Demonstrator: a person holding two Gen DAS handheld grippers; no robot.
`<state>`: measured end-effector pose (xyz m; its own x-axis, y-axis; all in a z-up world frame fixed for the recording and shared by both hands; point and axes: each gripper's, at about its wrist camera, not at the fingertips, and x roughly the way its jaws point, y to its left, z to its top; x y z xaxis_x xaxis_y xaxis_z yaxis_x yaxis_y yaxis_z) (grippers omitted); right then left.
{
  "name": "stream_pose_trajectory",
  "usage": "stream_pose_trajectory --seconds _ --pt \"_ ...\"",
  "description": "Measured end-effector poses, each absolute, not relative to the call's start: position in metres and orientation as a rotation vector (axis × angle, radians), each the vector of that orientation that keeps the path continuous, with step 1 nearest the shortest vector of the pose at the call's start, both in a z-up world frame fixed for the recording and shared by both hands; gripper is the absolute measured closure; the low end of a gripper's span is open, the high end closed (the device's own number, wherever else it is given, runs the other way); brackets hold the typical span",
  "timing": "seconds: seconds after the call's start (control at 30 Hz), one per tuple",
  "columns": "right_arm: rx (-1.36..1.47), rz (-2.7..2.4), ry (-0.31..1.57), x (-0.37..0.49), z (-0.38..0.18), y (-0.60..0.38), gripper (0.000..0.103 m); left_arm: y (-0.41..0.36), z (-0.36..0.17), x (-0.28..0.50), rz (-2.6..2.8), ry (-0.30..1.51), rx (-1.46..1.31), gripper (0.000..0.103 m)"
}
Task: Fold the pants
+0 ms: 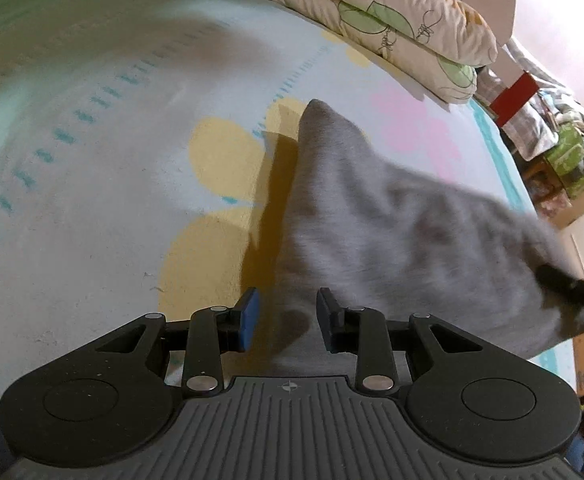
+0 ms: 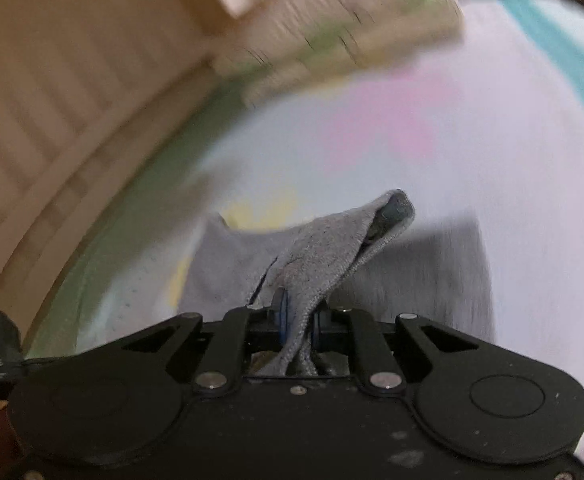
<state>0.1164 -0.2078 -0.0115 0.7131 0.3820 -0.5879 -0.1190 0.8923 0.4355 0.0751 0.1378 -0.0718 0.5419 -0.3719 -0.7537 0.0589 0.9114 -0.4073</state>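
Pants (image 1: 391, 240), grey and soft, lie on the bedsheet (image 1: 112, 200), spreading away from the stacked pillows (image 1: 391, 28) toward the near edge. Right gripper (image 2: 297, 330) has its jaws clamped on a bunched hem, lifted off the sheet. Left gripper (image 1: 288, 316) stands narrowly parted over the cloth, pads apparently clear of it. With only a thin bunch pinched and one side unsecured, the fabric could slip free or drag crooked, spoiling the fold.

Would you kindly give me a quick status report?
Right gripper shut on grey pants. Left gripper open above them. Pillows well clear.
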Motion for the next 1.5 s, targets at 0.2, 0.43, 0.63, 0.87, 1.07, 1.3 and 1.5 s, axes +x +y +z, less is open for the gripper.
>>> stream_pose_trajectory --seconds 0.2,0.43,0.63,0.87,1.07,1.3,1.5 --pt "0.359 0.152 0.947 0.144 -0.065 -0.229 0.089 0.12 -0.069 0.074 -0.289 0.967 -0.251 0.073" --pt "0.375 0.114 0.972 0.135 -0.084 -0.228 0.081 0.088 -0.056 0.08 -0.362 0.927 -0.114 0.073" --pt "0.448 0.114 0.976 0.131 -0.096 -0.245 0.081 0.052 -0.07 0.097 -0.404 0.932 -0.034 0.072" --pt "0.466 0.075 0.975 0.131 -0.088 -0.253 0.079 0.054 -0.081 0.094 -0.366 0.976 0.005 0.068" --pt "0.277 -0.038 0.797 0.124 -0.05 -0.24 0.068 0.05 -0.059 0.117 -0.378 0.927 0.015 0.067" --pt "0.202 0.015 0.763 0.157 -0.056 -0.223 0.068 0.014 -0.065 0.168 -0.354 0.937 0.069 0.067" --pt "0.148 0.009 0.83 0.173 -0.075 -0.219 0.067 0.005 -0.082 0.19 -0.334 0.992 0.081 0.056"
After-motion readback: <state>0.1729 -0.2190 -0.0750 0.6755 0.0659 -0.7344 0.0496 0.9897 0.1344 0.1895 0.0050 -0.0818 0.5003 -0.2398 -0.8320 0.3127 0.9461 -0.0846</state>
